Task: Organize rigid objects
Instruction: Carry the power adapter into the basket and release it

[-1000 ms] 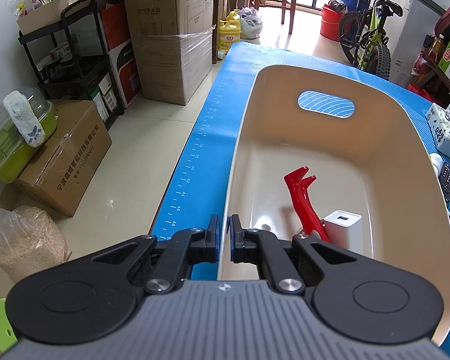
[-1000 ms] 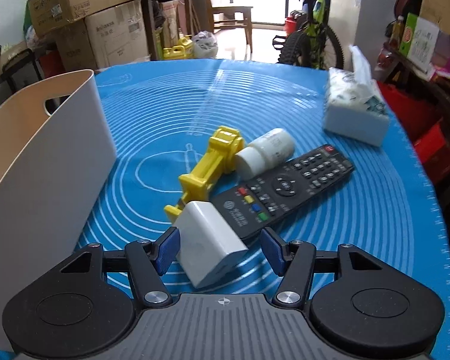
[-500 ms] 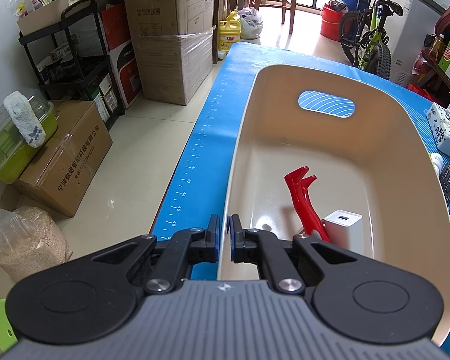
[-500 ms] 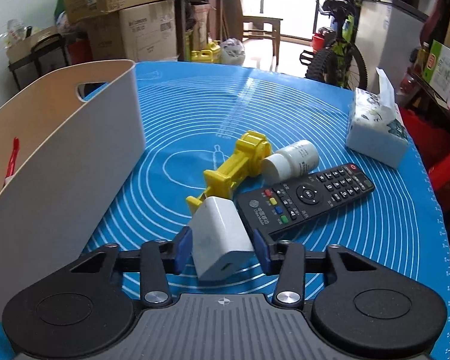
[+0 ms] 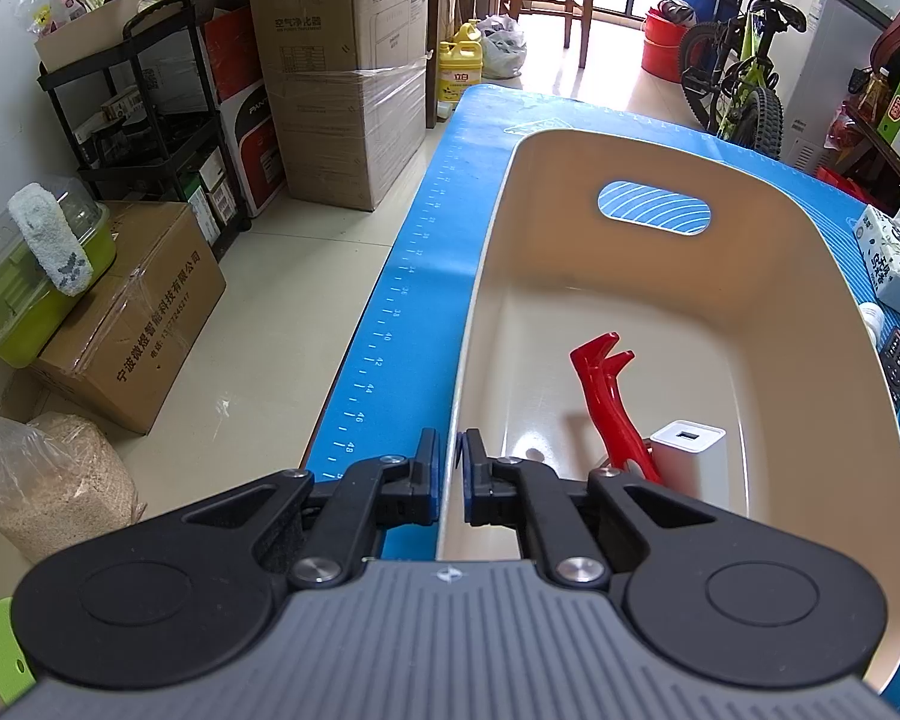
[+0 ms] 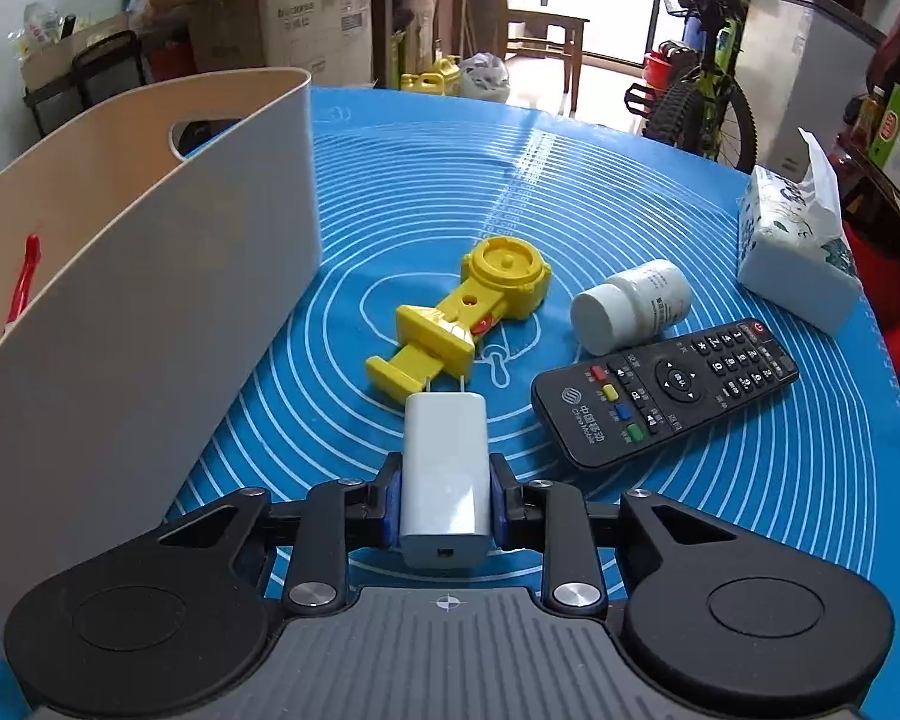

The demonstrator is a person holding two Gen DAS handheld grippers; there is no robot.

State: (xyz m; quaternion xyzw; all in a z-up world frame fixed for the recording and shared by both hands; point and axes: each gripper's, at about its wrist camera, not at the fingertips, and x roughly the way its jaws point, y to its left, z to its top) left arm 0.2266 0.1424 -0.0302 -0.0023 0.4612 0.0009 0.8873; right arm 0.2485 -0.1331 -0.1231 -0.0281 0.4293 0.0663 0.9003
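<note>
1. A blue mat [image 6: 570,192] with white rings covers the table in a storeroom of stacked boxes.
2. The right gripper [image 6: 444,495] tilts down, its jaws closing on a white charger [image 6: 445,468] pinched between both pads, prongs pointing away.
3. Just beyond it lie a yellow toy [image 6: 468,318], a white bottle [image 6: 630,306] and a remote [image 6: 666,384].
4. The left gripper [image 5: 448,474] tilts down, jaws pinching the near rim of the beige bin [image 5: 780,276]; a red tool [image 5: 609,402] and second charger [image 5: 687,462] lie inside.
</note>
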